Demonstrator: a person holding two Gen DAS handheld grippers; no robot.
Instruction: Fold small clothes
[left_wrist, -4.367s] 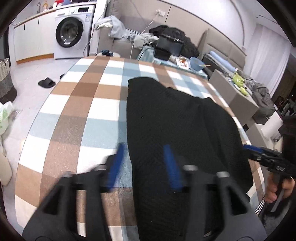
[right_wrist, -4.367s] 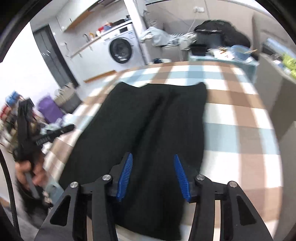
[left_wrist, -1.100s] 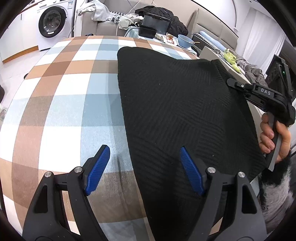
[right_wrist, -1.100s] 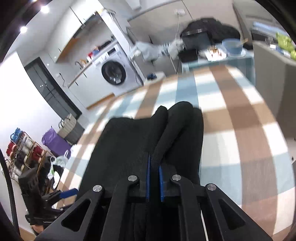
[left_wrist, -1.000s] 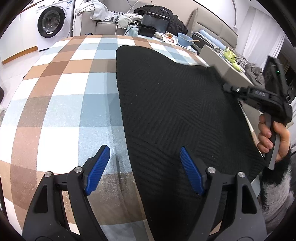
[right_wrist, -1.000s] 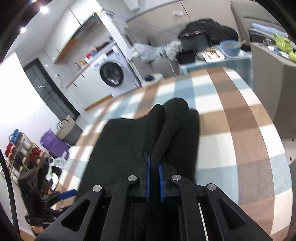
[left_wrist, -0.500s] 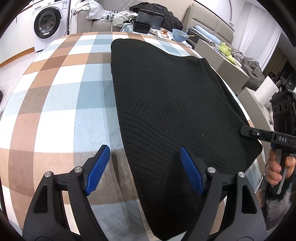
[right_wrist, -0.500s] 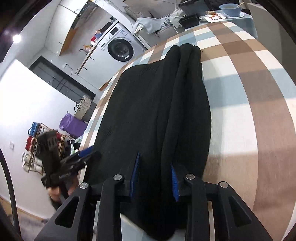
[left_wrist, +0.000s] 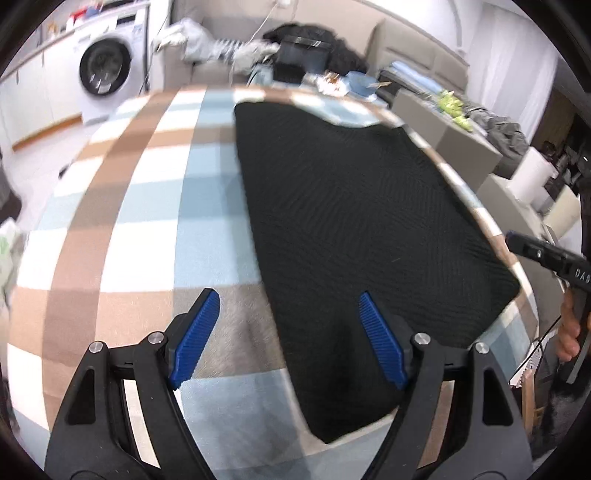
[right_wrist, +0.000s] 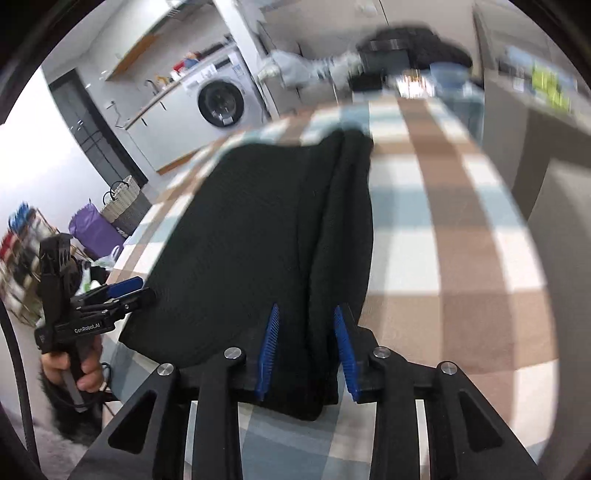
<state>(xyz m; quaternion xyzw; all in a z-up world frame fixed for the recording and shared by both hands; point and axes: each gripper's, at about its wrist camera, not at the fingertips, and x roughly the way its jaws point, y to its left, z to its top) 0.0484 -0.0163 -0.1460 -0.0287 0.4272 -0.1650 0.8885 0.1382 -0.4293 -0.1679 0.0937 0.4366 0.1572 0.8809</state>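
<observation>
A black knit garment (left_wrist: 351, 221) lies flat on the checked tablecloth (left_wrist: 147, 206). In the right wrist view the garment (right_wrist: 266, 236) shows a folded-over strip along its right edge. My left gripper (left_wrist: 288, 339) is open and empty, with its jaws astride the garment's near left edge. It also shows in the right wrist view (right_wrist: 125, 291) beside the garment's left edge. My right gripper (right_wrist: 304, 347) is open, with its jaws on either side of the folded strip at the near end. In the left wrist view the right gripper (left_wrist: 546, 254) is at the right, off the garment.
The table's edges are near both grippers. Beyond it stand a washing machine (left_wrist: 105, 70), a sofa with heaped clothes (left_wrist: 210, 40) and a side table with a blue bowl (left_wrist: 358, 79). A basket (right_wrist: 122, 199) and a purple bag (right_wrist: 92, 229) stand on the floor at the left.
My right gripper was shut on the garment's edge a second ago, carried it over, and has opened and let it go. My left gripper stayed open.
</observation>
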